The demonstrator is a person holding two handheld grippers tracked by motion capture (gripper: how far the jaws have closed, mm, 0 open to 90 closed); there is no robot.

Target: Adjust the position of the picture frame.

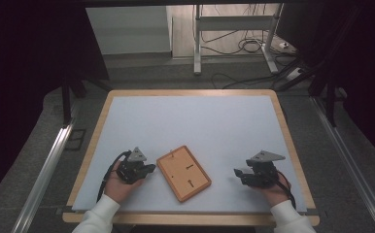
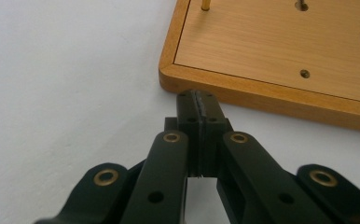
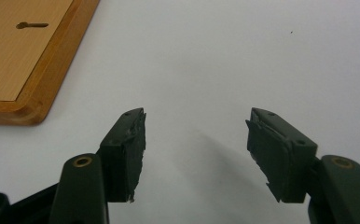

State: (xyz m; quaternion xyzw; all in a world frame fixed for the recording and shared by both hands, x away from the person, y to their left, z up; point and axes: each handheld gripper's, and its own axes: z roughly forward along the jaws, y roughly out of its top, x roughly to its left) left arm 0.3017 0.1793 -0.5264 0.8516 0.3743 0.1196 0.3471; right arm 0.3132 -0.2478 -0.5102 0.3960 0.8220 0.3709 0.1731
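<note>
Left gripper [image 2: 199,100] sat clamped on nothing, tips just short of the wooden pegboard [image 1: 183,173] corner; right gripper [image 3: 196,140] gaped empty beside it on the table [image 1: 214,121] — seemingly approach stage; next, reaching the brass peg [image 2: 205,4].

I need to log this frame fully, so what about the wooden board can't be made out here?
- Wooden board, high view: its holes and slots are too small to read.
- Left gripper view: the board's far side is cut off by the top edge, as is the brass pin.
- Right gripper view: only the board's corner falls inside the frame.
</note>
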